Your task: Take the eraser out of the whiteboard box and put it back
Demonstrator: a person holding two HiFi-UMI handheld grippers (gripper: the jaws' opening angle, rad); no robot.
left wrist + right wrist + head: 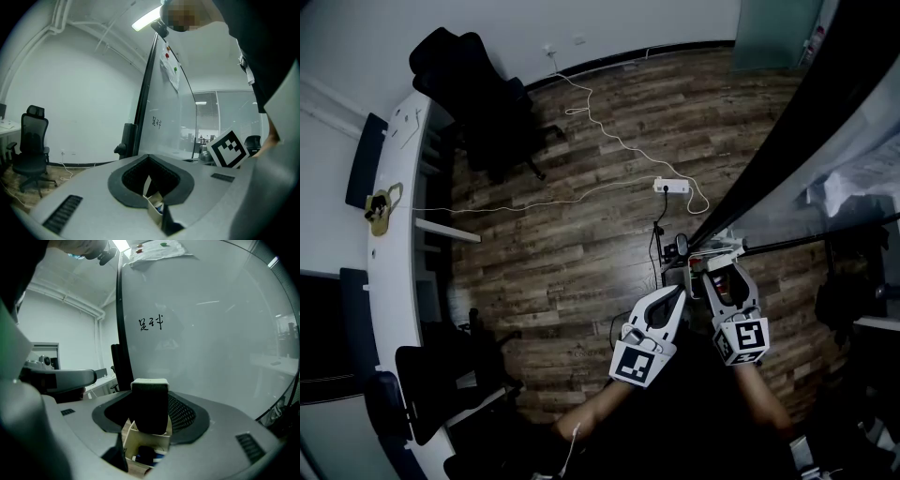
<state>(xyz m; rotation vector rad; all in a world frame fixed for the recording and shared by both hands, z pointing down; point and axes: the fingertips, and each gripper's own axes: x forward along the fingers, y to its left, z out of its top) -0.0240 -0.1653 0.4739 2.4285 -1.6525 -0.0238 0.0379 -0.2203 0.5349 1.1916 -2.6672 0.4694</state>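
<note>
The eraser (150,405), a black block with a white top, stands upright between the pads of my right gripper (150,394), which is shut on it. It hangs just over the pale whiteboard box (146,442), where a dark marker (144,455) lies. In the head view the right gripper (724,281) points at the box (712,255) on the whiteboard's lower frame. My left gripper (675,295) sits beside it with its tips together. A corner of the box (154,208) shows through the hollow of the left gripper (149,161). Whether it pinches the box wall I cannot tell.
The whiteboard (211,333) fills the right side, with handwriting (151,323) on it and its dark edge post (123,333). On the wood floor lie a power strip (671,186) and white cable. A black office chair (478,94) and a white desk (394,234) stand at the left.
</note>
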